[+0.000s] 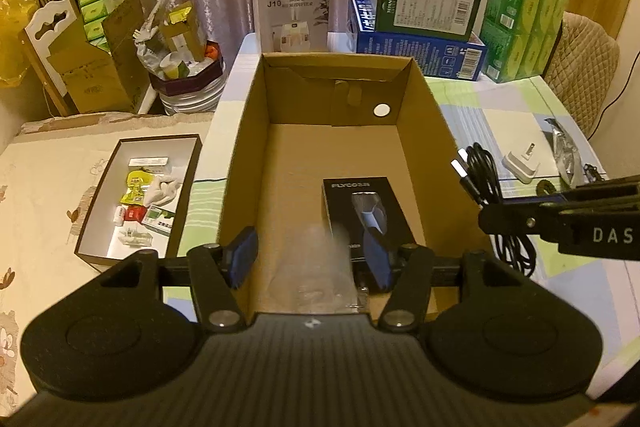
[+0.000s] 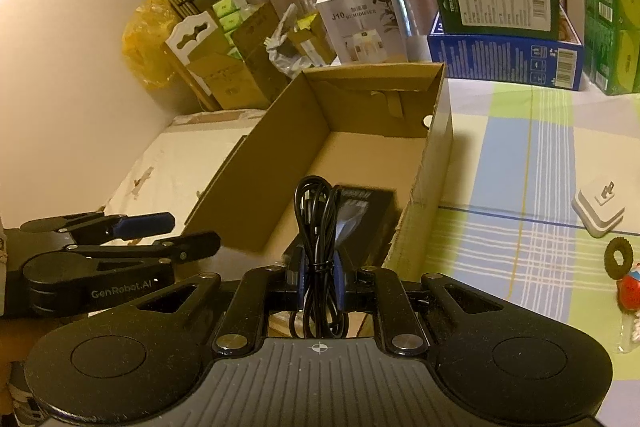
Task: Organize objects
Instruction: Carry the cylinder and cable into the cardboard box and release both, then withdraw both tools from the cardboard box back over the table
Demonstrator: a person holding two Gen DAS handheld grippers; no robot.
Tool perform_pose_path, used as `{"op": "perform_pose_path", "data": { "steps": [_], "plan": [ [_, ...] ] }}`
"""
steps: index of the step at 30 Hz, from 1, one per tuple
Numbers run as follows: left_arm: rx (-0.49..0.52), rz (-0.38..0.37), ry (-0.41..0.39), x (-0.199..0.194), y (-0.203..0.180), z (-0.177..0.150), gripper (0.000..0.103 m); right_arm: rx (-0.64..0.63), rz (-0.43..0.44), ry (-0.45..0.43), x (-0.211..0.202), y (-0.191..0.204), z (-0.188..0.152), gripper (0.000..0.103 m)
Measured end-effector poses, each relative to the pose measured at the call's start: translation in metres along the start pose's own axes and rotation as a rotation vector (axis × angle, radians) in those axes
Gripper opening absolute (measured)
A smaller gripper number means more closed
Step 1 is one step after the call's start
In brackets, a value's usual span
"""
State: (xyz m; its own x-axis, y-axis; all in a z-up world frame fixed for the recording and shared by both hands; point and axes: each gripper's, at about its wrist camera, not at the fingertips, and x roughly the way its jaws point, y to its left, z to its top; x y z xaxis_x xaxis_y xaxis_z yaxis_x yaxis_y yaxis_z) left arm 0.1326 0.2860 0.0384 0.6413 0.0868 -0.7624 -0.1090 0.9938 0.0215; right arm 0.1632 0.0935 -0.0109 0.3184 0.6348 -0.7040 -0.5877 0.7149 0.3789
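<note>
An open cardboard box (image 1: 248, 131) stands on the table, also in the right wrist view (image 2: 256, 163). A black shaver box (image 1: 360, 203) lies on its floor, near right; it shows in the right wrist view (image 2: 372, 203) too. My left gripper (image 1: 310, 259) is open over the box's near end, with a blurred clear packet (image 1: 320, 267) between its fingers, apparently falling. My right gripper (image 2: 318, 279) is shut on a coiled black cable (image 2: 318, 227), held over the box's near right wall; the cable also shows in the left wrist view (image 1: 486, 179).
A white plug adapter (image 2: 598, 211), a dark ring (image 2: 618, 257) and a red toy (image 2: 630, 289) lie on the checked tablecloth to the right. Stacked product boxes (image 1: 416, 23) stand behind the box. A shallow tray of small items (image 1: 140, 199) sits on the left.
</note>
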Motion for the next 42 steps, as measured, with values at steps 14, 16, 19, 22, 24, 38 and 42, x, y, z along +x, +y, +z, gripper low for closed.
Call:
{"op": "perform_pose_path", "data": {
  "steps": [14, 16, 19, 22, 24, 38, 42],
  "plan": [
    [-0.010, 0.010, -0.024, -0.011, 0.006, -0.006, 0.059, 0.036, 0.001, -0.029, 0.000, -0.002, 0.000, 0.011],
    [-0.012, 0.009, -0.025, -0.012, 0.006, -0.006, 0.059, 0.062, 0.033, -0.047, 0.001, -0.006, 0.000, 0.021],
    [-0.019, 0.010, -0.028, -0.012, 0.007, -0.007, 0.061, 0.109, 0.068, -0.084, -0.004, -0.013, 0.001, 0.059],
    [-0.023, 0.012, -0.026, -0.012, 0.007, -0.009, 0.062, 0.105, 0.063, -0.106, -0.010, -0.014, 0.003, 0.059],
    [-0.024, 0.013, -0.025, -0.013, 0.007, -0.012, 0.063, 0.113, 0.063, -0.113, -0.015, -0.017, 0.002, 0.059],
    [-0.048, -0.023, -0.046, -0.037, -0.027, -0.027, 0.068, 0.163, -0.062, -0.165, -0.085, -0.057, -0.047, 0.059],
    [-0.043, -0.039, -0.055, -0.047, -0.044, -0.030, 0.073, 0.174, -0.108, -0.180, -0.111, -0.071, -0.063, 0.059]
  ]
}}
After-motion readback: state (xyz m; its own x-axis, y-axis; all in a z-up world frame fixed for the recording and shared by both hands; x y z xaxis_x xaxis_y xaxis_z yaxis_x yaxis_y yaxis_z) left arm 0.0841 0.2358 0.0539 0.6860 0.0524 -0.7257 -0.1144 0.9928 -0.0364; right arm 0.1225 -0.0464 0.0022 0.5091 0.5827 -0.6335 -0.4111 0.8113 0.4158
